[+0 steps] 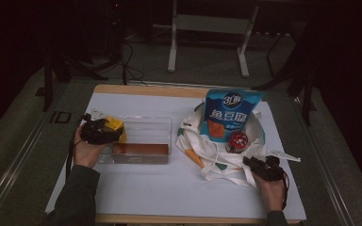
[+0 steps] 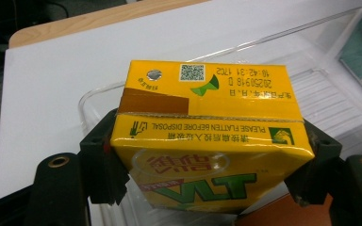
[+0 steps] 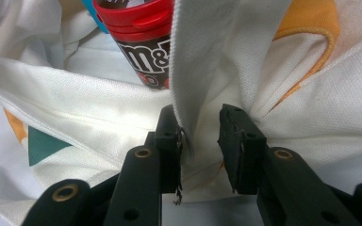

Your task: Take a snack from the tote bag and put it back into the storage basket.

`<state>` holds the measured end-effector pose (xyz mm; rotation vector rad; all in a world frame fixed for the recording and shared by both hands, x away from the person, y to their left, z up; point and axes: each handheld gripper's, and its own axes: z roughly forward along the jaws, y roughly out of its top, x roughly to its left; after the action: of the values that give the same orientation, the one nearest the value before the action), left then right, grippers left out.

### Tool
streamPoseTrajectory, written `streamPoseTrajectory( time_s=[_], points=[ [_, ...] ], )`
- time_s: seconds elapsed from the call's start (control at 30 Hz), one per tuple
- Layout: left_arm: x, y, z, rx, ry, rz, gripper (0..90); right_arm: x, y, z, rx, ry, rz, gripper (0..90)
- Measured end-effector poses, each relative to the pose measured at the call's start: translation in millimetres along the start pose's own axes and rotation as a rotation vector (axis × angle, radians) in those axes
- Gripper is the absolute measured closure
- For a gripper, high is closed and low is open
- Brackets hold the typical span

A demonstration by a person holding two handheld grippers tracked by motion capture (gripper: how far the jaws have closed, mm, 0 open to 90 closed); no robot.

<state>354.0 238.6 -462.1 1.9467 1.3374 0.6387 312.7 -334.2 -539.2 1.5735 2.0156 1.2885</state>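
A yellow drink carton (image 2: 207, 136) sits crosswise between the jaws of my left gripper (image 2: 207, 157), which is shut on its two sides. In the high view that carton (image 1: 115, 124) and left gripper (image 1: 104, 129) hang over the left end of a clear plastic bin (image 1: 168, 123). My right gripper (image 1: 257, 165) is at the front edge of a white cloth bag (image 1: 217, 157) with orange and green prints. A white strap of the bag (image 3: 188, 70) runs between the right gripper's (image 3: 200, 136) jaws, against one pad and apart from the other.
A red-capped M&M's tub (image 1: 237, 141) and a tall blue snack pouch (image 1: 230, 115) stand in the bag. A brown box (image 1: 140, 149) lies along the bin's near side. A white sheet (image 1: 169, 188) covers the table; stands and cables are on the floor behind.
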Motion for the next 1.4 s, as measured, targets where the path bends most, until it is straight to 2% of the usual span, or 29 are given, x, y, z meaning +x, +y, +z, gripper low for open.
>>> streamPoseTrajectory(
  time_s=[0.47,0.7,1.0,1.4],
  points=[
    [0.0,-9.2,1.3,0.02,0.039,0.02,28.0,0.0,0.0,-0.1,0.0,0.0,0.001,69.1],
    [2.3,-12.9,-0.6,0.029,0.039,0.0,27.7,0.1,-0.1,-0.1,0.0,-0.001,0.0,69.0],
    [-2.1,-15.5,-4.6,0.031,0.076,-0.025,27.1,-0.2,-0.1,-0.2,0.0,0.001,0.004,68.7],
    [-5.2,-20.2,-13.4,0.034,0.08,-0.022,24.2,-0.2,-0.1,-0.2,0.0,0.0,0.002,68.7]
  ],
)
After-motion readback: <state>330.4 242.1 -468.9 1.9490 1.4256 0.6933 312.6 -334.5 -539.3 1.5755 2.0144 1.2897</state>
